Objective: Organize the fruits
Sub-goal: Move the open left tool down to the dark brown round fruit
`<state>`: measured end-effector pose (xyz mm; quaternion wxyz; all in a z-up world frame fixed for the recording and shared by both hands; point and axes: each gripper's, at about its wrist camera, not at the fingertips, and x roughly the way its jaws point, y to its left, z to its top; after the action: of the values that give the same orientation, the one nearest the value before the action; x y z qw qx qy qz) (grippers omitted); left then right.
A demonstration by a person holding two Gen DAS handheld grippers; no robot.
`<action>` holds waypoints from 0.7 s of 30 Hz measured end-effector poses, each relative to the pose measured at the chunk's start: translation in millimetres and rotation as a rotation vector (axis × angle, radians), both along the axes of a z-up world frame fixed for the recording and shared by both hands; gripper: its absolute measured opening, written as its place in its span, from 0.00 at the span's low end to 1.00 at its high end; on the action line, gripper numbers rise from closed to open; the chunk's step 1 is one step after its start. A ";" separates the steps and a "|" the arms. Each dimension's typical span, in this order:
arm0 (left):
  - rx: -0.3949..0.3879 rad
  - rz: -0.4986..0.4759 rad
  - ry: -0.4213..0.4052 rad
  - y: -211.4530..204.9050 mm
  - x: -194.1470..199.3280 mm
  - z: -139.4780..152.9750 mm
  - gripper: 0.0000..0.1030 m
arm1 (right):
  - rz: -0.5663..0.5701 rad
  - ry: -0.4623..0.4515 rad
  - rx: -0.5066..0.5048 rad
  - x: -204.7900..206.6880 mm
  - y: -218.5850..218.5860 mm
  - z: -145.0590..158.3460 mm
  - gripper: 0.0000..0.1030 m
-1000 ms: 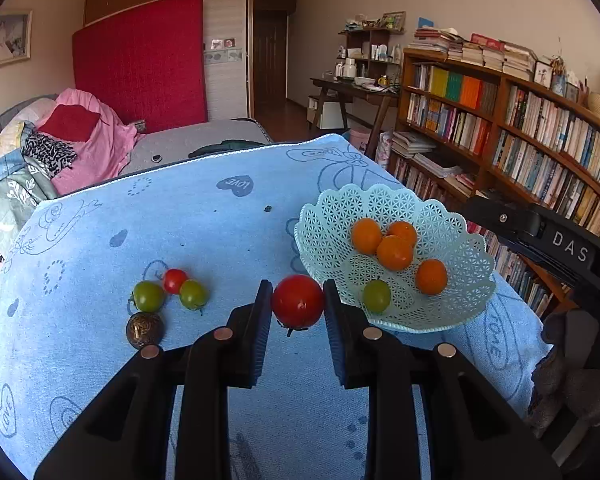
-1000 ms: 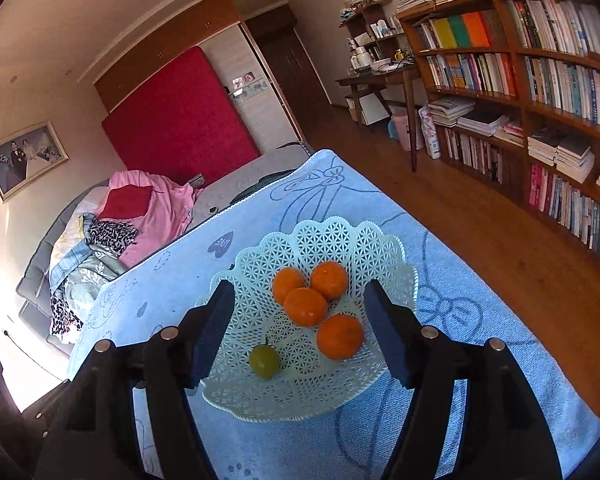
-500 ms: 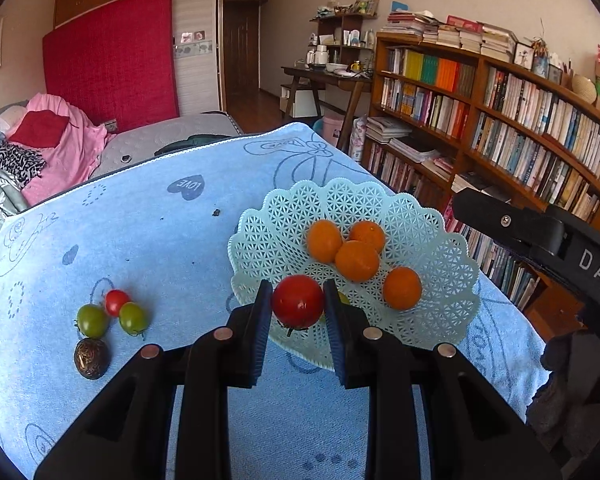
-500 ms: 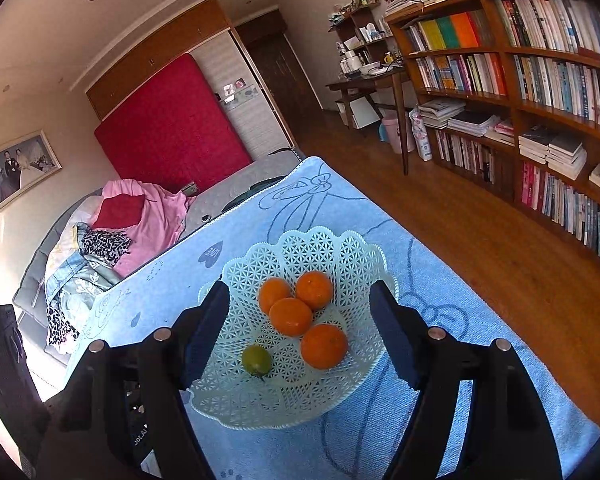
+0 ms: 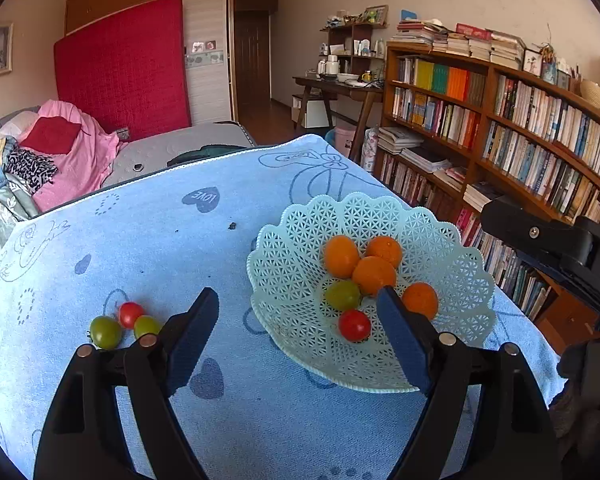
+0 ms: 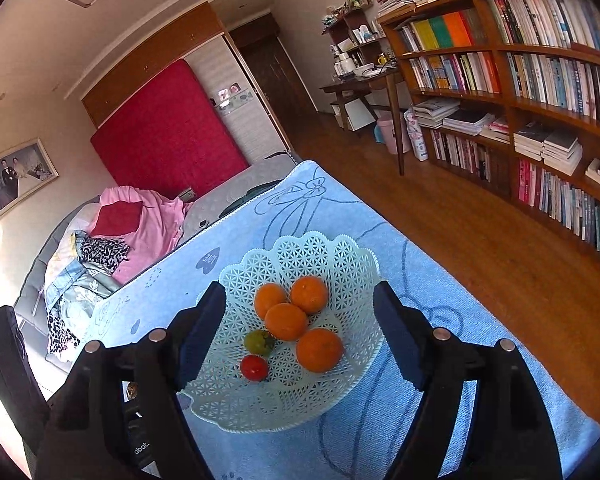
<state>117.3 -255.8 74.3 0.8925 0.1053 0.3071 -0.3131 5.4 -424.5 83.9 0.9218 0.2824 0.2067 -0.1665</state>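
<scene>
My left tongs (image 5: 298, 330), just sprung open and released, leave the small red tomato (image 5: 354, 325) near the front of the pale lattice plastic basket (image 5: 296, 240), so I should back away level without clipping its rim.

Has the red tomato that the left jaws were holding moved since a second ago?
Yes. The red tomato has dropped into the lace basket, beside the green tomato. The left gripper jaws have just opened, nothing between them.

left gripper (image 5: 298, 334) just opened wide — red tomato (image 5: 354, 325) released, now lying in basket (image 5: 292, 296)
</scene>
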 end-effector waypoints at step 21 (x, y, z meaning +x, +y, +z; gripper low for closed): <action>0.027 0.208 -0.028 67.8 18.3 2.8 0.87 | 0.093 -0.027 -0.046 6.6 31.7 6.7 0.78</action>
<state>135.6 -188.0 77.2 0.9229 0.0893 0.3079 -0.2132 12.0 -392.8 90.6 0.9375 0.2535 0.2033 -0.1244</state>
